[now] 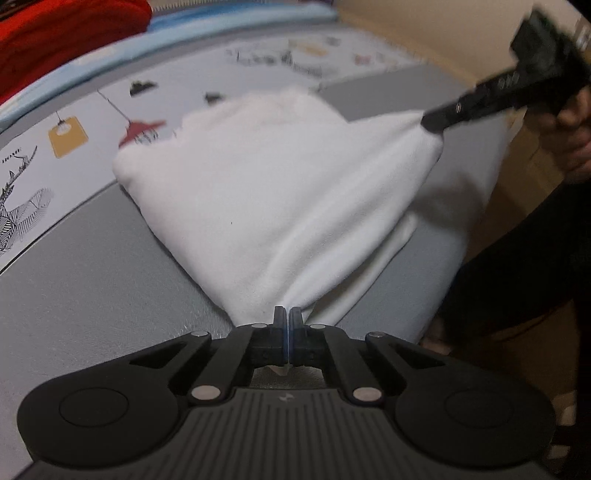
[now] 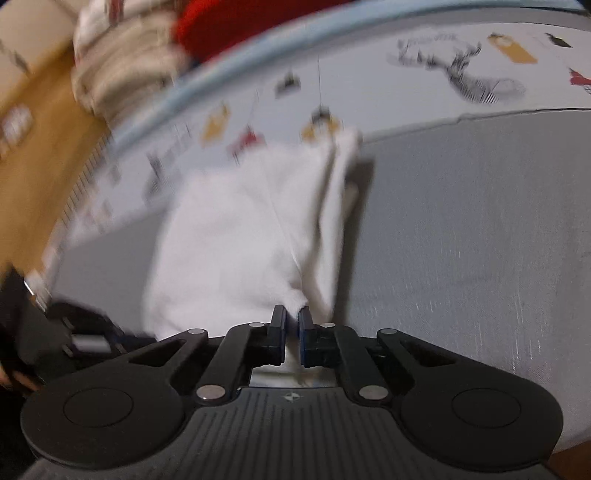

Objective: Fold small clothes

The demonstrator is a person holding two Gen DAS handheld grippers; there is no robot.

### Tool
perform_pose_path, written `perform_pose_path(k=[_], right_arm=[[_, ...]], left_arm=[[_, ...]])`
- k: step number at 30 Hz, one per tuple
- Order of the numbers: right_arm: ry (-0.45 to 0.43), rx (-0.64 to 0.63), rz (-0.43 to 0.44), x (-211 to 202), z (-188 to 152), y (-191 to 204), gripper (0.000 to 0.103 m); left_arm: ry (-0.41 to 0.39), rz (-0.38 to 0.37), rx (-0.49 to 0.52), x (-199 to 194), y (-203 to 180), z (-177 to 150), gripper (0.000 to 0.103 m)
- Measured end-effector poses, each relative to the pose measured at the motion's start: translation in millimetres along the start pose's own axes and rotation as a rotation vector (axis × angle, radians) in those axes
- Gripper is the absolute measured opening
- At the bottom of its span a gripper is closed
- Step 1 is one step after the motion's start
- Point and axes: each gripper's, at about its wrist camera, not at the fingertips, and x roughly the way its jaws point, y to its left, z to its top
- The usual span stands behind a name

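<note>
A white garment (image 1: 273, 192) lies partly folded on the grey surface (image 1: 92, 280), lifted at two corners. My left gripper (image 1: 287, 314) is shut on its near corner, the cloth pinched between the pads. In the left wrist view my right gripper (image 1: 430, 123) pinches the far right corner, a hand behind it. The right wrist view is blurred: the white garment (image 2: 236, 236) stretches away from my right gripper (image 2: 291, 314), whose pads are shut on a fold of the cloth. My left gripper (image 2: 122, 338) shows only dimly at the lower left.
A printed cover (image 1: 62, 140) with drawings runs along the far side of the grey surface. A red cloth (image 1: 62, 37) lies beyond it, and pale folded clothes (image 2: 122, 74) sit beside the red cloth (image 2: 236, 26). A wooden floor (image 2: 40, 155) lies past the surface's edge.
</note>
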Motion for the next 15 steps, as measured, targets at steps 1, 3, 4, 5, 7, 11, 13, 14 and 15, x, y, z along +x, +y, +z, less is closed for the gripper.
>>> perform_pose_path(k=[1,3,4,5,7,11,13,14,15], right_arm=[[-0.011,0.018,0.025,-6,0,-3,0.006],[0.020,0.015,0.024,-7,-2,-8,0.006],[0.066,-0.014,-0.020,0,-5,-8,0.006],[0.129,-0.048,-0.078,11,-10,-9,0.006],[0.231,-0.097,-0.161,32,-19,-7,0.006],[0.273,-0.201,-0.261,45,-24,3,0.009],[0.218,-0.181,-0.251,40,-18,4,0.020],[0.169,-0.169,-0.244,36,-14,4,0.026],[0.140,-0.158,-0.236,34,-11,3,0.026]], left_arm=[[-0.016,-0.027,-0.005,-7,4,-2,0.000],[-0.008,-0.062,0.008,-10,6,-7,0.000],[0.016,-0.063,0.022,-7,6,-9,0.000],[0.061,-0.057,0.044,2,3,-12,0.000],[0.148,-0.054,0.108,17,-5,-18,0.000],[0.125,-0.122,0.103,10,-6,-11,0.000],[-0.014,-0.184,-0.020,-10,13,2,0.002],[-0.067,-0.192,-0.068,-17,22,7,0.003],[-0.122,-0.182,-0.134,-23,33,11,0.003]])
